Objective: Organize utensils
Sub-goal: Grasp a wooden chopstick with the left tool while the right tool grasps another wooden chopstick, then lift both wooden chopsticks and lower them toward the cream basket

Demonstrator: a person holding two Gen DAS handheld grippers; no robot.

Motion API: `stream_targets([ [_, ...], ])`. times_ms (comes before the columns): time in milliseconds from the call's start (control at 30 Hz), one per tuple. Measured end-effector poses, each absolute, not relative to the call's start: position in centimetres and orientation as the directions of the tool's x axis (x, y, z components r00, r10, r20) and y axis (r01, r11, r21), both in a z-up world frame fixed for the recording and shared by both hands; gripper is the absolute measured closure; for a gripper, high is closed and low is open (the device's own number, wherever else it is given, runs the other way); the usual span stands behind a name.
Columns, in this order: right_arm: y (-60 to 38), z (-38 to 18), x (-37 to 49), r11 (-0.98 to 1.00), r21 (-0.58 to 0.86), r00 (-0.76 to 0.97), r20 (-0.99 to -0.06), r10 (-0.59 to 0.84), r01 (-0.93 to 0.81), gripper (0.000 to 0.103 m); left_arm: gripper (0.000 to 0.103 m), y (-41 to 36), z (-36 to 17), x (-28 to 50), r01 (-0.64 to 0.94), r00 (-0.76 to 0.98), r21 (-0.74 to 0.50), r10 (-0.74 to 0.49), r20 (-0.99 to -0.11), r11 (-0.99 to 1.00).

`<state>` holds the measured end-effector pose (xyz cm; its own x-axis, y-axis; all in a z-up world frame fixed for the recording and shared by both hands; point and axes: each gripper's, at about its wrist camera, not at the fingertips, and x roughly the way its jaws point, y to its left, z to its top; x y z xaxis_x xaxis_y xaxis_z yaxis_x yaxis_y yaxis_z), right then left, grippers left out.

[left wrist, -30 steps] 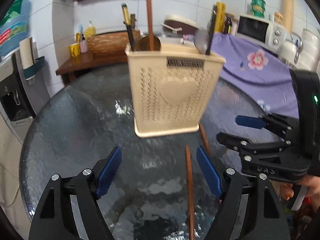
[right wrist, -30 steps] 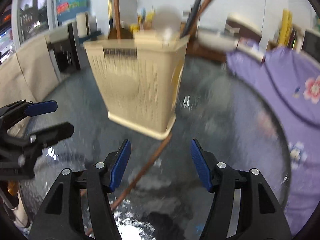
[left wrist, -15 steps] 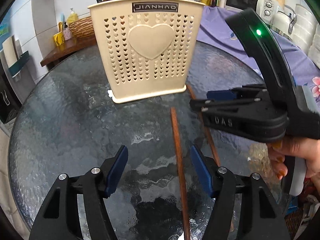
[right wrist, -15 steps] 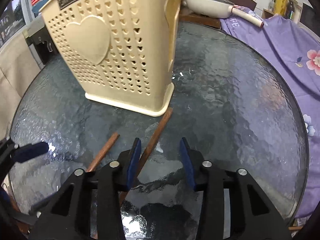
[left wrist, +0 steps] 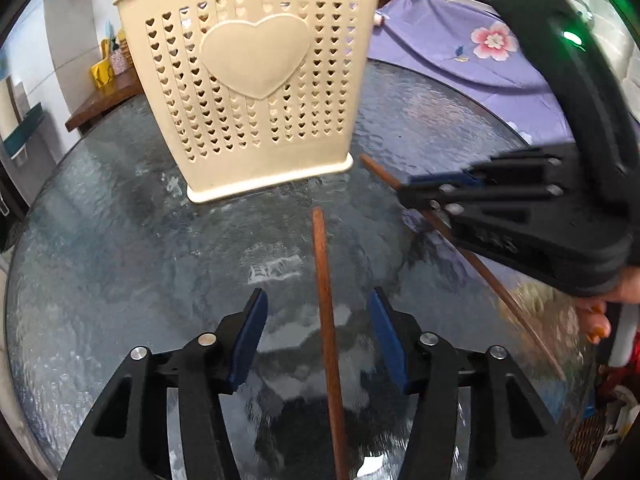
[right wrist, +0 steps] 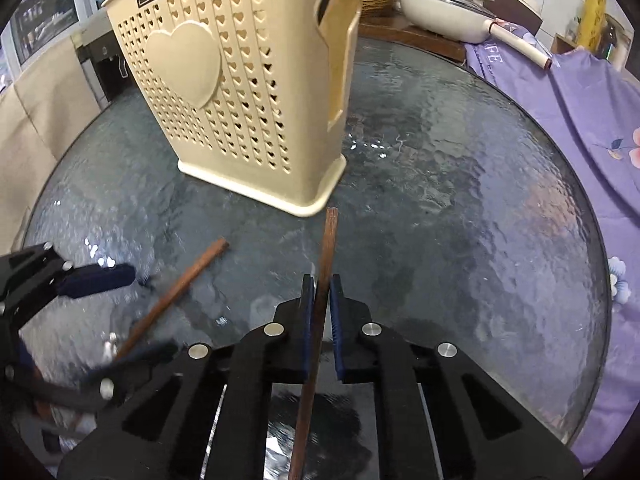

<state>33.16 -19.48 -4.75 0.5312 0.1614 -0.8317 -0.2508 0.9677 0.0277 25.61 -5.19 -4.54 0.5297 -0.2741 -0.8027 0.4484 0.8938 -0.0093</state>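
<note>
My right gripper (right wrist: pixel 320 300) is clamped on one wooden chopstick (right wrist: pixel 326 248), whose long axis runs straight out along the fingers, its far tip pointing at the near corner of the cream utensil holder (right wrist: pixel 240 92) standing on the round glass table (right wrist: pixel 460 220). My left gripper (left wrist: pixel 316 336) has just been closing and now stands half open, pads clear of the second chopstick (left wrist: pixel 324 280) that lies flat on the glass between them, also pointing toward the holder.
</note>
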Motion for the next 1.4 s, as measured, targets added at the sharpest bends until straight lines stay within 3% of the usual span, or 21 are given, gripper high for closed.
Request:
stream_targets([
  [600,-19.2,-4.7,35.8,0.984,0.019,0.549,-0.828,0.115,-0.178,0.094,0.096,-9.0,-4.1,29.0,0.431,0.544,0.05,-0.215,-0.811,0.901],
  [1033,-20.6,-4.5,34.7,0.981,0.105,0.589,-0.787,0.181,-0.161,0.095,0.096,-8.6,-4.0,29.3,0.4,0.572,0.02,-0.232,-0.787,0.916],
  [1400,-22.8,3.2,29.0,0.943,0.197,0.73,-0.597,0.333,-0.269,0.095,0.096,-2.6,3.8,25.0,0.382,0.678,-0.114,-0.362,-0.639,0.917],
])
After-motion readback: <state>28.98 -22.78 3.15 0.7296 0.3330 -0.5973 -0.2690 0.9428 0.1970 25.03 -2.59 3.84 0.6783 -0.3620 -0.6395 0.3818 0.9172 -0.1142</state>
